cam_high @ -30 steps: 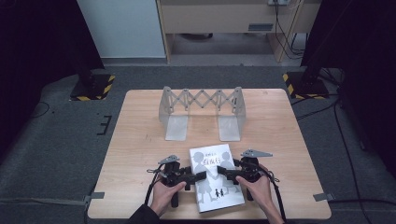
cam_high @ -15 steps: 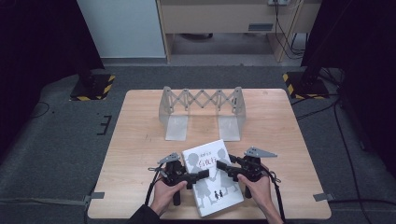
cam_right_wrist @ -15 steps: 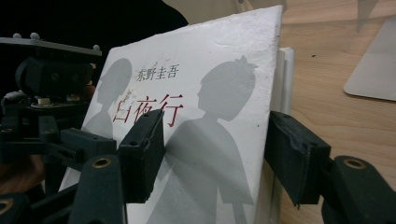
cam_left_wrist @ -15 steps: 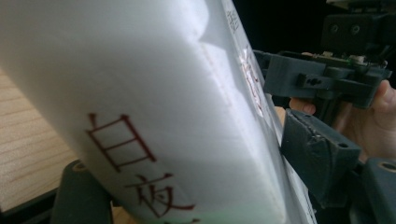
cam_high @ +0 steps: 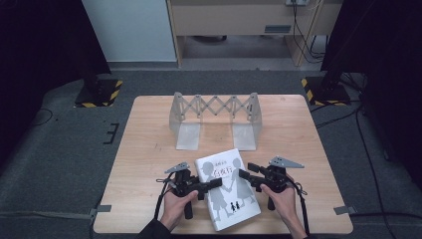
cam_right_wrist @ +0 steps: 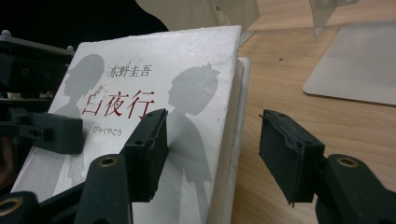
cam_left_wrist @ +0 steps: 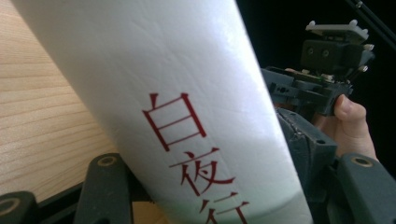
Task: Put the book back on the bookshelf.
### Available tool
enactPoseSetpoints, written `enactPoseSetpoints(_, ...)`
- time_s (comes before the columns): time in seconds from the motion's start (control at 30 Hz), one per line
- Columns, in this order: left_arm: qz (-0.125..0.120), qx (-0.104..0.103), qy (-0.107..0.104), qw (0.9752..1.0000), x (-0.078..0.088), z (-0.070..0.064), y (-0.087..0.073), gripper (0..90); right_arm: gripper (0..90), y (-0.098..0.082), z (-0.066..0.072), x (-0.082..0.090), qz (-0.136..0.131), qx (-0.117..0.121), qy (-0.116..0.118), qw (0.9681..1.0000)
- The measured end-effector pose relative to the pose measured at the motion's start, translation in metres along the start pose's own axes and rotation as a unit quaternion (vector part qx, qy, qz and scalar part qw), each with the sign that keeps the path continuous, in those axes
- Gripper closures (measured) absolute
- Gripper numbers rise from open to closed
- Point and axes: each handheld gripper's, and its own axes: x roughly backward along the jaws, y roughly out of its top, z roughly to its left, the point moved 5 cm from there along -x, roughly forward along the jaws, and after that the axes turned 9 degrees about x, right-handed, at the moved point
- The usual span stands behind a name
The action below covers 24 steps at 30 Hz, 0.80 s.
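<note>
The white paperback book (cam_high: 227, 188), its cover bearing red characters and grey silhouettes, sits near the table (cam_high: 149, 149)'s 6 o'clock edge. At its 9 o'clock, the left gripper (cam_high: 211, 183) has just been closing, jaws around the book's spine edge. At its 3 o'clock, the right gripper (cam_high: 245, 175) stands spread around the page edge, one pad against the cover, the other apart. A folding metal book rack (cam_high: 215, 118) stands at 12 o'clock.

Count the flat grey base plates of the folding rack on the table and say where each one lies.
2. One base plate lies under the rack's left end, the other base plate under its right end, both beyond the book.
</note>
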Motion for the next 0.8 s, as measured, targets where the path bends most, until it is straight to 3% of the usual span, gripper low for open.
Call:
enactPoseSetpoints(0.17,0.002,0.008,0.000,1.0000,-0.0006,-0.0003,0.0022,39.1,45.9,-0.0027,0.0008,0.0008,-0.002,-0.008,0.018,0.9998)
enactPoseSetpoints(0.3,0.005,0.005,0.004,1.0000,-0.0011,-0.0018,0.0037,39.2,55.6,-0.0016,0.0044,0.0001,-0.009,-0.005,0.031,0.9995)
enactPoseSetpoints(0.6,-0.001,-0.016,0.013,0.9998,-0.0052,-0.0039,0.0044,36.1,62.2,0.0011,0.0055,0.0027,-0.024,-0.014,0.036,0.9990)
enactPoseSetpoints(0.8,-0.011,0.000,0.010,0.9999,-0.0059,-0.0027,0.0060,38.4,61.8,0.0009,0.0047,0.0009,-0.023,-0.015,0.033,0.9991)
